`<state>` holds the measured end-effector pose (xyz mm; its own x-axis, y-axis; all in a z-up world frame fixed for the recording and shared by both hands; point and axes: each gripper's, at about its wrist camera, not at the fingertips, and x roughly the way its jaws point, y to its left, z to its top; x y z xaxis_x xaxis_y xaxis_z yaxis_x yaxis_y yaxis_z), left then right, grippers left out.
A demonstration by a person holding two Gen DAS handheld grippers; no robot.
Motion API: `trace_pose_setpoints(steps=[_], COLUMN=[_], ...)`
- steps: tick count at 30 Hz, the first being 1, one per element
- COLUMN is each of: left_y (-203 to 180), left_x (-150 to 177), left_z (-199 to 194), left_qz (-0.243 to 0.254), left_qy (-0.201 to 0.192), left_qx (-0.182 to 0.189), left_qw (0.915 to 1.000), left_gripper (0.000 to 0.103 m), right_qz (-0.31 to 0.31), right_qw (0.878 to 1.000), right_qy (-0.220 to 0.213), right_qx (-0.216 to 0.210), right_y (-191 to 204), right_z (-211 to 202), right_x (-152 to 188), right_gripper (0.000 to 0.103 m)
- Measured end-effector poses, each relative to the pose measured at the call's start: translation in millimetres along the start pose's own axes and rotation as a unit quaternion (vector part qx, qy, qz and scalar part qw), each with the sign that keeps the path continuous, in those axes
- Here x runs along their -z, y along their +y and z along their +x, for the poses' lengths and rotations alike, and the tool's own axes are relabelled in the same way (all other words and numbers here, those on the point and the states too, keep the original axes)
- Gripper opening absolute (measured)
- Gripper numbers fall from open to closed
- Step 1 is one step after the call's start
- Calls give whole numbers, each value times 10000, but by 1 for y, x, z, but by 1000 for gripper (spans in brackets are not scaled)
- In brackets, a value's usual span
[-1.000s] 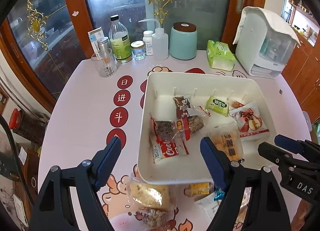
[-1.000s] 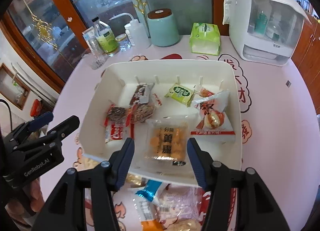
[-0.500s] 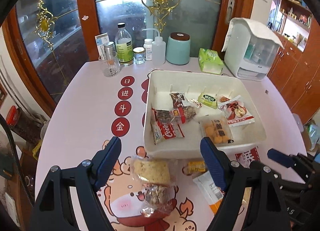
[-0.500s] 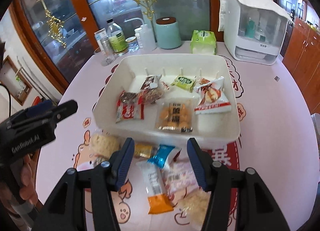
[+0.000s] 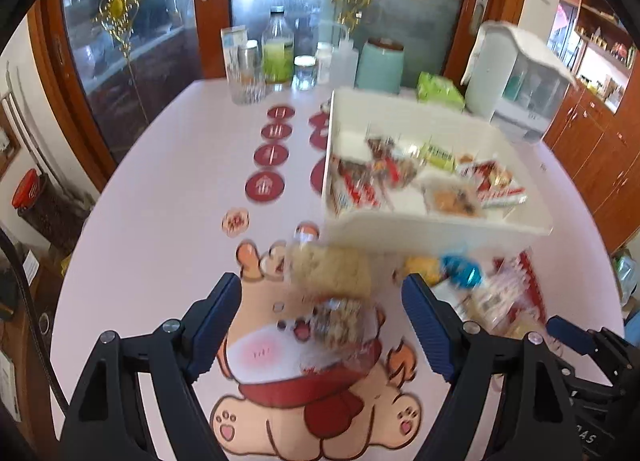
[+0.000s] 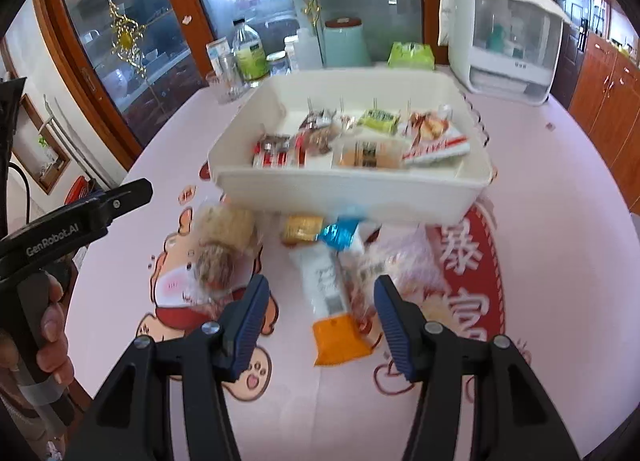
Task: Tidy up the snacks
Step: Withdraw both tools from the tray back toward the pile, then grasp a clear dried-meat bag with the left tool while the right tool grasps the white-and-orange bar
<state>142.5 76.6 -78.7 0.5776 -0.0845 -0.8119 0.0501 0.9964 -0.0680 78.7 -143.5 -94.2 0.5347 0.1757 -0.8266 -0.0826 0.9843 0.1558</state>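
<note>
A white bin (image 5: 436, 227) (image 6: 344, 191) on the pink table holds several snack packs. Loose snacks lie in front of it: a clear pack of pale cake (image 5: 330, 271) (image 6: 226, 227), a brown grainy pack (image 5: 340, 321) (image 6: 214, 267), a small yellow pack (image 6: 302, 227), a blue wrapper (image 5: 460, 269) (image 6: 340, 231), a white-and-orange pack (image 6: 330, 301). My left gripper (image 5: 322, 325) is open and empty, just in front of the two clear packs. My right gripper (image 6: 320, 319) is open and empty, over the white-and-orange pack.
Bottles, a glass (image 5: 248, 87), a teal canister (image 5: 380, 65), a green tissue pack (image 6: 412, 55) and a white appliance (image 6: 504, 29) stand along the table's far edge. A glass cabinet door is behind. The left gripper also shows in the right wrist view (image 6: 80, 217).
Both grippers have pulled back from over the bin toward the table's near side and dropped lower. The loose snacks now sit between the fingers. Both stay open.
</note>
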Motion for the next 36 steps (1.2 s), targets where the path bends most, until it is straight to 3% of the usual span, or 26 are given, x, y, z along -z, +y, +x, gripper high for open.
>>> trace_pose_setpoints(steps=[11,24,28,34,36], left_y=[1,-4,-4,-15,-21], left_x=[43,51,48,45,46], left_z=[57,108,118,121,120], left_qz=[64,-89,-179,42,147], left_qy=[700,1099,1129,1005,953], left_qx=[-44,-4,61,183,270], left_qw=[9975,9939,9934,9948,9950], left_gripper=[81,81,81,63,44], right_qz=[24,-197,-461,-783,-771], right_qw=[9991,9967,9962,9941,9944], right_qy=[423,769,680,570,567], right_qx=[5,149,304,487,458], right_y=[-2,-1,8,16,16], right_z=[48,98,101,106,107], right_x=[30,33,33,30,28], right_gripper=[55,55,55,46,41])
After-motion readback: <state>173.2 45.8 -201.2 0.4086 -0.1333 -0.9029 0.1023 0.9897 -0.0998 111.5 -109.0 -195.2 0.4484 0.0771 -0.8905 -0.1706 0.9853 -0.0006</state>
